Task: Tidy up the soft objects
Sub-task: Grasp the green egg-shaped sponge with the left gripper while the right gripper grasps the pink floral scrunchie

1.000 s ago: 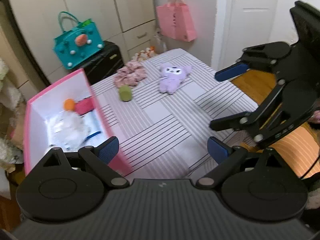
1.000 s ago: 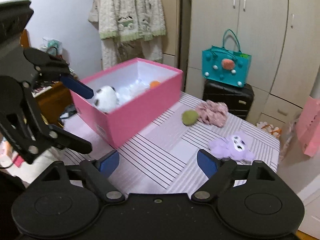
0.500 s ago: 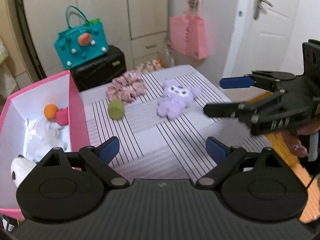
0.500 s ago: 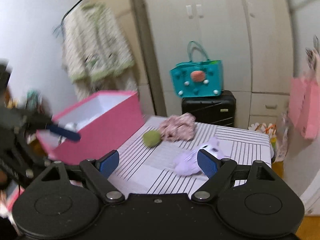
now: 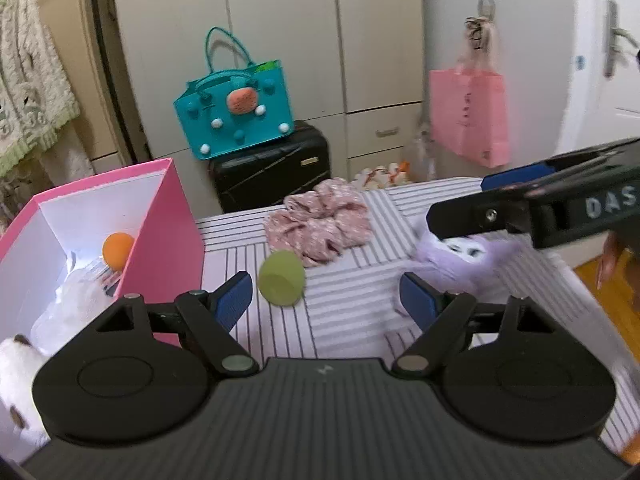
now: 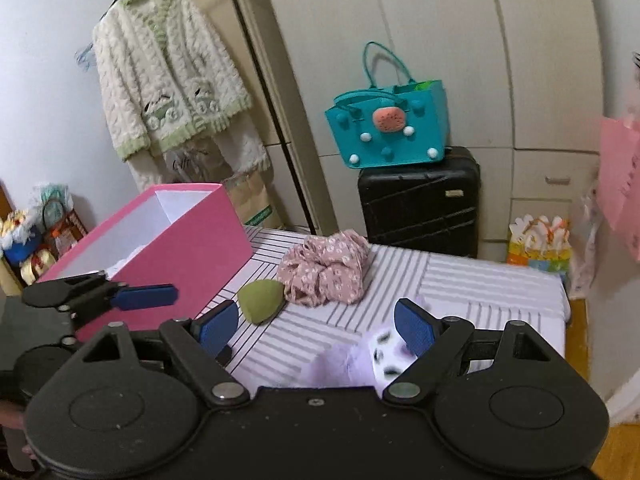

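Note:
A striped table (image 5: 352, 280) carries a green sponge (image 5: 282, 278), a pink floral scrunchie (image 5: 320, 226) and a purple plush (image 5: 468, 256). My left gripper (image 5: 326, 300) hovers low just short of the sponge. Its jaws are closing, the sponge sits a little ahead near the left pad, and nothing is pressed. My right gripper (image 6: 316, 326) stands open over the purple plush (image 6: 352, 364), whose head lies by the right pad. The pink box (image 5: 168, 216) at the left holds an orange ball (image 5: 117, 249) and a white plush (image 5: 16, 380).
Behind the table a teal bag (image 6: 386, 128) sits on a black suitcase (image 6: 420, 200) before wardrobe doors. A pink bag (image 5: 468, 116) hangs on the right. A cream cardigan (image 6: 168, 80) hangs at the left. The table's right edge drops to wooden floor (image 5: 608, 280).
Both grippers have dropped lower and come closer to the toys. The left jaws have narrowed. The right gripper now reaches over the purple plush.

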Demonstrator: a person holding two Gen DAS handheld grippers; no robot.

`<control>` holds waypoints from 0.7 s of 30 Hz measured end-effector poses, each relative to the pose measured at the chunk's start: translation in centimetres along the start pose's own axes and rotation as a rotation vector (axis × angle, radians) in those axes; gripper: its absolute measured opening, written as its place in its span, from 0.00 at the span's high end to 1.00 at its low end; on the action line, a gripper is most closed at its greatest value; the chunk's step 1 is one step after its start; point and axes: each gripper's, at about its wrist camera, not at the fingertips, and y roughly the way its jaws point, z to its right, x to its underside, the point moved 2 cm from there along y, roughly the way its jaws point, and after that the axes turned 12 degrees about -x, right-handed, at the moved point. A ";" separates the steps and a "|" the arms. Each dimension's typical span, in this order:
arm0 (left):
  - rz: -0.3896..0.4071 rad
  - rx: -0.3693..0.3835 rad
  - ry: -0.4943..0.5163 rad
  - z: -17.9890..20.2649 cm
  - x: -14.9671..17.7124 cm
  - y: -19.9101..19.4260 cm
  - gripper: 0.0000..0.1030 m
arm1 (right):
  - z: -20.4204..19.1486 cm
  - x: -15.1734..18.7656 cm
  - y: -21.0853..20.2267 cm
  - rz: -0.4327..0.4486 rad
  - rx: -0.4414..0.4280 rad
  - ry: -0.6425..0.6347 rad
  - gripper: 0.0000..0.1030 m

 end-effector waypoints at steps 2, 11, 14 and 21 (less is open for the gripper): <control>-0.009 -0.030 -0.018 -0.1 -0.3 1.6 0.29 | 0.2 -0.8 1.3 -0.014 -0.014 -0.023 0.14; -0.089 -0.126 -0.043 -0.5 0.4 7.1 0.57 | 1.3 -4.4 7.8 -0.059 -0.059 -0.045 0.14; -0.122 -0.120 -0.083 -0.9 0.9 8.0 0.61 | 1.4 -4.7 10.1 -0.102 -0.047 -0.062 0.14; -0.078 -0.159 -0.088 -0.5 1.3 8.2 0.61 | 1.9 -4.4 13.5 -0.180 -0.010 -0.128 0.14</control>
